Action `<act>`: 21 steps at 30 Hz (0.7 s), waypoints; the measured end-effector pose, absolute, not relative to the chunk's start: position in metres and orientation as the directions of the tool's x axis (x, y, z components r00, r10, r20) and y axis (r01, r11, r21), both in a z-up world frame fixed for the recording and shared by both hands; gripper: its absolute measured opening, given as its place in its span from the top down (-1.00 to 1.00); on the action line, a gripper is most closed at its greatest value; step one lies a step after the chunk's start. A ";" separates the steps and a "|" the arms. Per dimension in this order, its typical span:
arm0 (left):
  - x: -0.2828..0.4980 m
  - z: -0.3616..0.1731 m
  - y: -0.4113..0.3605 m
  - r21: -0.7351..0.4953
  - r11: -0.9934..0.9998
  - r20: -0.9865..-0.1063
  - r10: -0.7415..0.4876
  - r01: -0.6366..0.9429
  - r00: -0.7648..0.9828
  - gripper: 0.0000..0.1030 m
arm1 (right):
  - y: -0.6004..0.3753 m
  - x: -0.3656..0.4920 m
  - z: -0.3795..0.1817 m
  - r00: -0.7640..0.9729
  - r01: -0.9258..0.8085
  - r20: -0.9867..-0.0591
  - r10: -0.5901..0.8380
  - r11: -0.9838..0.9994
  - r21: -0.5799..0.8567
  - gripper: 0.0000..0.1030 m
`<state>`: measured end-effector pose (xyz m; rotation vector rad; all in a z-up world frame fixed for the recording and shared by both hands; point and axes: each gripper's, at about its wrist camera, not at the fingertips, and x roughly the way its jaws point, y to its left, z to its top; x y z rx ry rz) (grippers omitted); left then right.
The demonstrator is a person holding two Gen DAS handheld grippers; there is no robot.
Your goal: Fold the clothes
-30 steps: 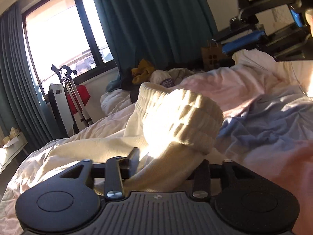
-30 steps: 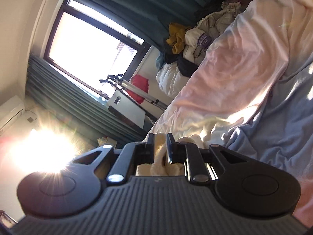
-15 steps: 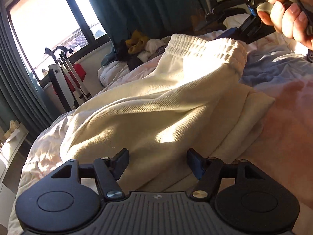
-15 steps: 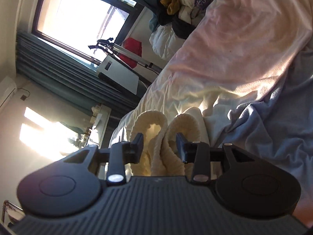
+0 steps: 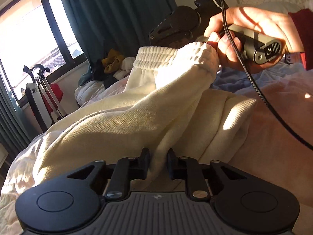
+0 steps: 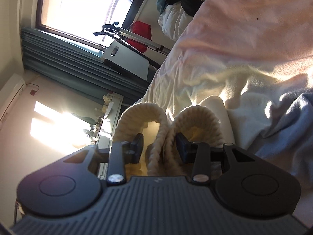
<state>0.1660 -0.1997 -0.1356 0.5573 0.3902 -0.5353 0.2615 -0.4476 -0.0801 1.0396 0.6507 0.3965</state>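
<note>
A cream sweat garment (image 5: 121, 121) lies on the bed, one ribbed cuff end (image 5: 172, 56) lifted at the far side. My left gripper (image 5: 158, 163) is shut on a fold of its near edge. In the left wrist view the right gripper's body (image 5: 176, 27) and the hand holding it (image 5: 252, 37) sit at the raised cuff. In the right wrist view my right gripper (image 6: 159, 146) stands part open with two ribbed cuffs (image 6: 166, 131) bunched between the fingers; the pads do not press them.
The bed has a pink-white duvet (image 6: 244, 29) and a blue sheet (image 6: 283, 121). A pile of clothes (image 5: 111, 64) lies at the far end by the window. A white appliance with a red bag (image 5: 43, 96) stands beside the bed. A black cable (image 5: 260, 98) hangs from the right gripper.
My left gripper has shut on a fold of the cream garment. The right gripper has opened wider around the cuffs, and the raised cuff end has moved nearer.
</note>
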 end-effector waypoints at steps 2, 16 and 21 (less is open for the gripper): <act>0.163 -0.134 -0.197 0.405 0.710 -0.458 -0.388 0.576 0.800 0.94 | -0.448 0.262 -0.080 0.766 0.003 -0.308 0.564 0.476 0.879 0.43; 0.142 -0.117 -0.170 0.298 0.686 -0.496 -0.483 0.664 0.722 0.96 | -0.477 0.249 -0.076 0.821 0.056 -0.318 0.473 0.489 0.871 0.63; 0.151 -0.126 -0.168 0.246 0.700 -0.536 -0.478 0.671 0.695 0.94 | -0.484 0.251 -0.119 0.821 0.131 -0.335 0.463 0.417 0.899 0.63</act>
